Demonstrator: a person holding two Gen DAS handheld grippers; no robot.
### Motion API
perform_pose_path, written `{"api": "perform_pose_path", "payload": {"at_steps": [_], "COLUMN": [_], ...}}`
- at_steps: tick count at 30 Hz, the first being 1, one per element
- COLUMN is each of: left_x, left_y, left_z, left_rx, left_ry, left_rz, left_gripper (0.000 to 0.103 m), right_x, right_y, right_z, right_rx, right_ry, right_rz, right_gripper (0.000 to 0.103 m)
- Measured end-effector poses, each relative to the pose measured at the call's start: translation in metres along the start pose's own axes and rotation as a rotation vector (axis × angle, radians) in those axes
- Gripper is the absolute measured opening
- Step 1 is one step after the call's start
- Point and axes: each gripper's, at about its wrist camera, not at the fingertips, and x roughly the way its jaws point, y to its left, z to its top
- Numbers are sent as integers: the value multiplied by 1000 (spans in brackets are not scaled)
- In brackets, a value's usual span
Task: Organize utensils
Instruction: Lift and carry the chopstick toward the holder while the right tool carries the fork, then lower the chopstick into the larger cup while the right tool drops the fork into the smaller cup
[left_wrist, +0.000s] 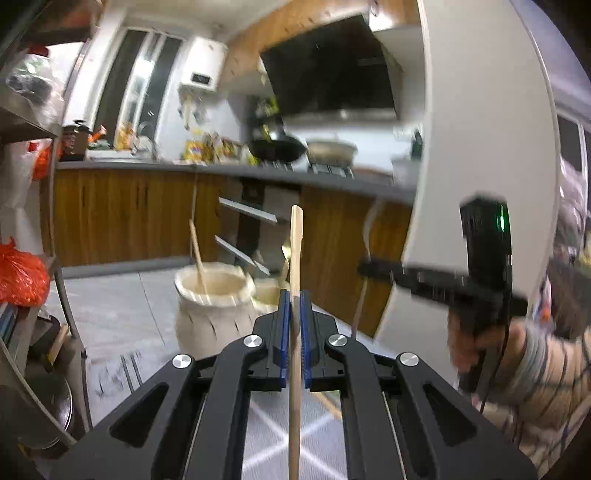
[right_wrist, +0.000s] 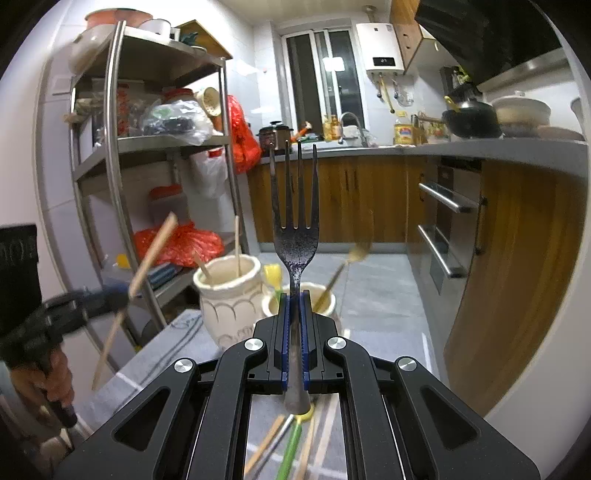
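Observation:
My left gripper (left_wrist: 294, 300) is shut on a pale wooden chopstick (left_wrist: 296, 251) that sticks up past its blue pads. In the right wrist view the same gripper (right_wrist: 123, 293) holds the chopstick (right_wrist: 151, 251) tilted, left of the jars. My right gripper (right_wrist: 294, 300) is shut on a dark metal fork (right_wrist: 295, 221), tines pointing up. A tall cream ceramic jar (right_wrist: 229, 299) holds chopsticks. Behind it a smaller cream jar (right_wrist: 325, 301) holds a gold spoon (right_wrist: 341, 271) and a yellow utensil (right_wrist: 273, 275). Loose chopsticks and a green-handled utensil (right_wrist: 290, 443) lie under the right gripper.
A grey cloth (right_wrist: 173, 350) covers the table under the jars. A steel shelf rack (right_wrist: 114, 177) with bags stands at the left. Wooden cabinets with drawer handles (right_wrist: 447, 201) and a counter with pans run along the right. A person's hand (right_wrist: 55, 376) grips the left tool.

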Motion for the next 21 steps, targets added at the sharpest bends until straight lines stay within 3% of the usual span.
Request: {"api": "perform_pose_path", "payload": {"at_steps": [6, 10, 15, 21], "left_x": [25, 57, 90, 120], "left_y": [32, 42, 49, 54], "left_z": [44, 69, 84, 78], "left_rx": [-80, -75, -89, -47], "left_ry": [-108, -157, -212, -207], "left_rz": [68, 139, 236, 342], "left_gripper": [5, 5, 5, 5], "right_x": [19, 34, 53, 82], "right_y": [4, 2, -4, -12], "right_z": [30, 48, 60, 53], "right_rx": [6, 13, 43, 63], "right_ry": [-27, -49, -86, -72], "right_rz": [5, -13, -30, -40], "right_gripper": [6, 6, 6, 6]}}
